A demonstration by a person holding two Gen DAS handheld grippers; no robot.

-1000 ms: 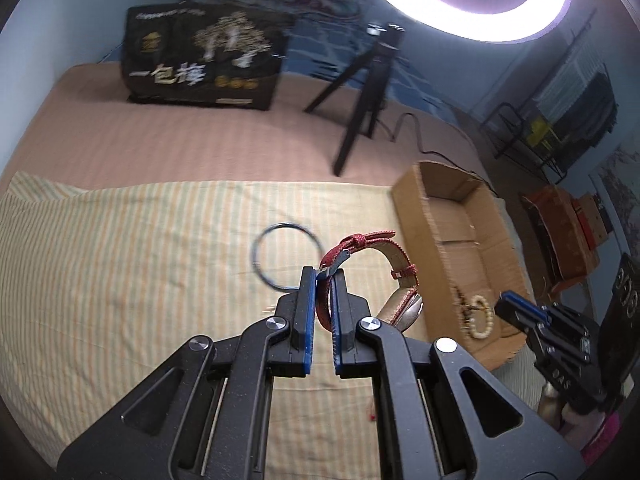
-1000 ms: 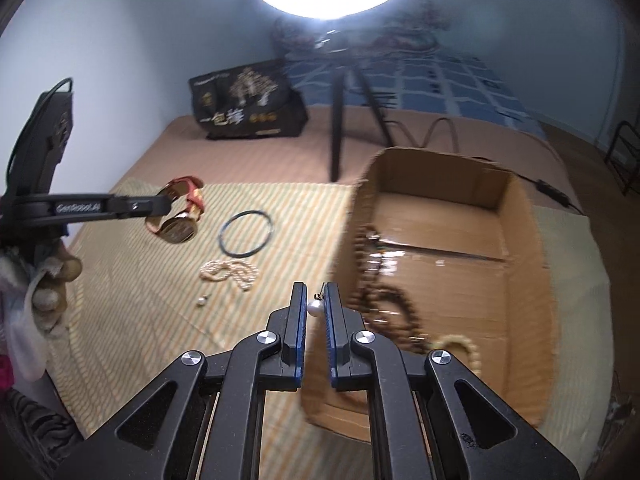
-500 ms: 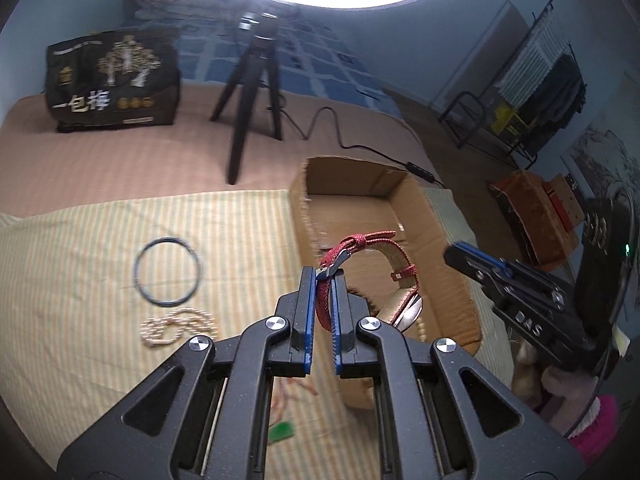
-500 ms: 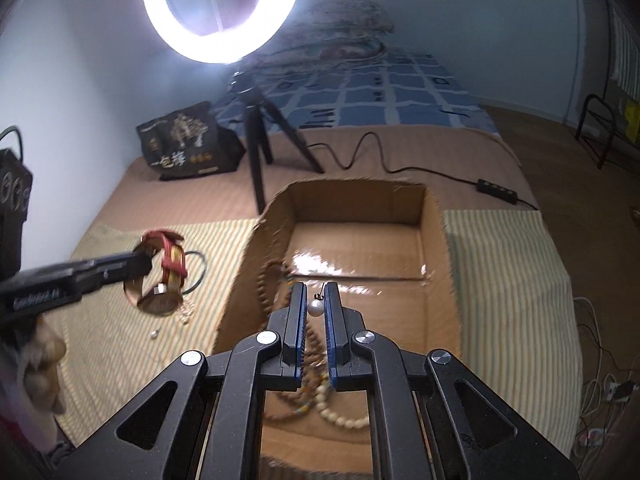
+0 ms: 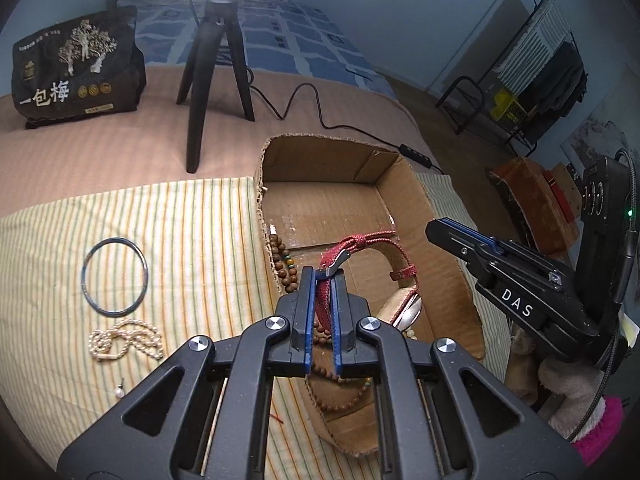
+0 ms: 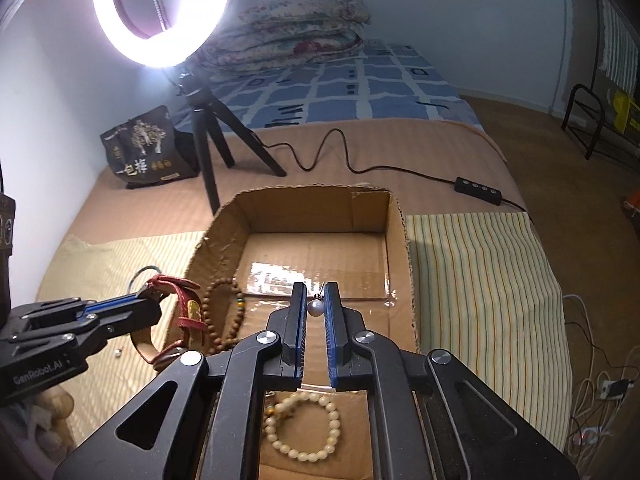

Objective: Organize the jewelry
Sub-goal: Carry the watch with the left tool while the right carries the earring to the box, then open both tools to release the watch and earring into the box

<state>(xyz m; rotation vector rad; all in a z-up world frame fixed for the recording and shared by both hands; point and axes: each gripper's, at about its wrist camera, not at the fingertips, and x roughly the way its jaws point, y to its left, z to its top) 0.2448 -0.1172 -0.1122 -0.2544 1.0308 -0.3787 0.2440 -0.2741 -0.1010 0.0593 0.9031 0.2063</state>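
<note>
Drop-off step: left gripper [image 5: 322, 280] clamped on red-strap watch [image 5: 374, 264] over cardboard box's [image 5: 460, 276] left wall, right gripper [image 6: 316, 300] pinching pearl earring [image 6: 315, 306] above box middle, both jaws probably need releasing next; bangle [image 5: 114, 276] and pearl strand [image 5: 124, 338] still on striped cloth [image 5: 192, 232].

You worked on a bed [image 6: 360, 148] under a glaring ring light [image 6: 160, 12]; pale blue walls [image 6: 460, 8], wooden floor [image 6: 560, 140], perhaps a clothes rack [image 5: 532, 80] beyond.
</note>
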